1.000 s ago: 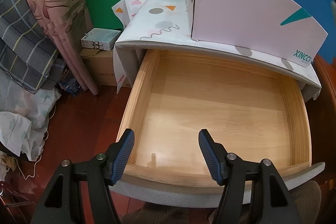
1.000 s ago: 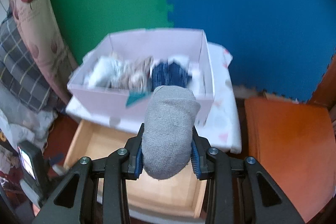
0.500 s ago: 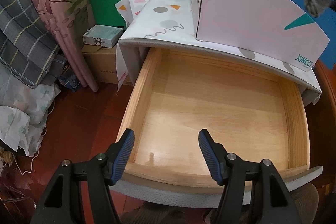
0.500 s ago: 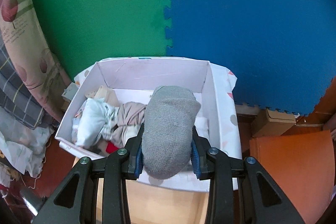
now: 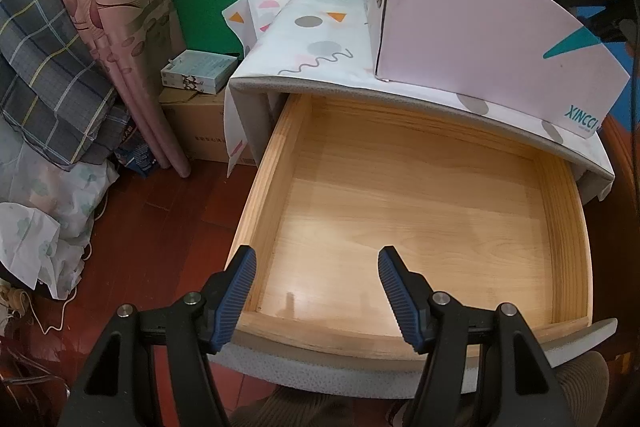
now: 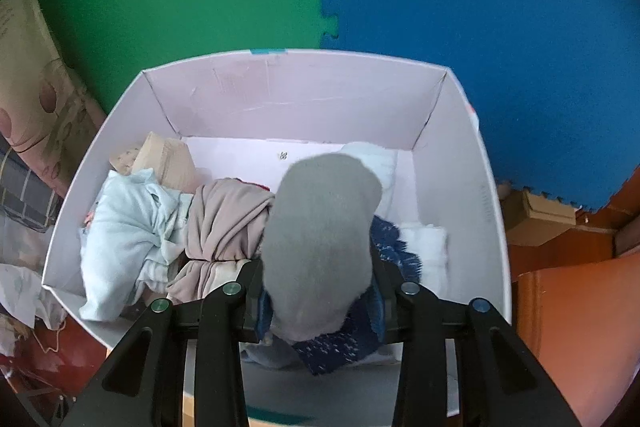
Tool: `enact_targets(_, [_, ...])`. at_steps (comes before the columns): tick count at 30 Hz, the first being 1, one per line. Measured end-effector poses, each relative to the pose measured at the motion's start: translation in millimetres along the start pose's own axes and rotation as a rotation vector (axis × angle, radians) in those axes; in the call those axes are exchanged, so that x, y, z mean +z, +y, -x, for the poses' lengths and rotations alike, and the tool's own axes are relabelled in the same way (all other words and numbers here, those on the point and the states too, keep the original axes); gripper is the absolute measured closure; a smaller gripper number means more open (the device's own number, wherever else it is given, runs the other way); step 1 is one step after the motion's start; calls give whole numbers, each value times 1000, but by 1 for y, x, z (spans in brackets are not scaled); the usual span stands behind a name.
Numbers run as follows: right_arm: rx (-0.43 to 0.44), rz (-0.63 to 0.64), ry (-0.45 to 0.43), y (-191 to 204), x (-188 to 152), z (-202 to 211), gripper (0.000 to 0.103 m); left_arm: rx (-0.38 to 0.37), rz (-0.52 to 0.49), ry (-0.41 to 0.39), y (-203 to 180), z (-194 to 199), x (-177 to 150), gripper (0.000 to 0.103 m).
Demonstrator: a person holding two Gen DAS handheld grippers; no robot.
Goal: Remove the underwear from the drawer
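A: Where is your right tool [image 6: 320,301]?

B: You hold it above the pink box [image 6: 460,131], its two fingers pinching a rolled grey underwear [image 6: 320,247] between the blue pads. The roll stands up past the fingertips, over the clothes in the box.

A: What lies in that box?

B: A pale blue garment [image 6: 124,239] at the left, a beige garment [image 6: 228,223] beside it, a dark blue speckled garment [image 6: 340,347] under the grey roll, and white folded cloth [image 6: 426,247] at the right. A tan cardboard piece [image 6: 164,161] sits at the back left corner.

A: And your left tool [image 5: 314,291]?

B: You hold it spread wide, gripping nothing, over the front edge of the open wooden drawer [image 5: 272,163]. Only bare wood shows on the drawer's bottom.

A: How do box and drawer relate?

B: The box stands on the cloth-covered nightstand [image 5: 316,55], just above the pulled-out drawer. Your right tool's black body shows at the upper right of the left view, above the box.
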State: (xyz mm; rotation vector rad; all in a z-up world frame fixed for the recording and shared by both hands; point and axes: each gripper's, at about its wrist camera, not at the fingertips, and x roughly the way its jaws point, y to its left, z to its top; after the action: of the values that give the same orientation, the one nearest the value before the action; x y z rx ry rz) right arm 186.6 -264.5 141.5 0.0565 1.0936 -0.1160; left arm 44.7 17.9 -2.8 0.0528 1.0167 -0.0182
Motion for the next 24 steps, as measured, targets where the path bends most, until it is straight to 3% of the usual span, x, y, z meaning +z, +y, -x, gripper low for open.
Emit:
enact_targets(3, [-13,5,-13,3,-2,2,64,2,-3,0,0,0,0,38])
enact_targets(5, [-13,2,-23,3,-3,7,54,3,-2,-3,0,0,0,38])
enact_targets(7, [-29,11,-52,4,-5,17,36,2,0,-4,0,0,0,38])
enact_targets(9, [-16,19,-81,3,-8,30,25,4,-1,-4,-1,0,0,38])
enact_targets(12, [8,20,-128,2,-18,61,22,7,-4,-10,-1,0,0,38])
enact_targets(16, [31,33,-198,0,-40,103,8,12,-7,-21,-3,3,0,38])
enact_targets(20, [31,46,-267,3,-84,138,2,20,-16,-40,-5,8,-1,38])
enact_targets(24, [16,32,-260,1,-130,141,1,32,-24,-61,-7,13,-4,38])
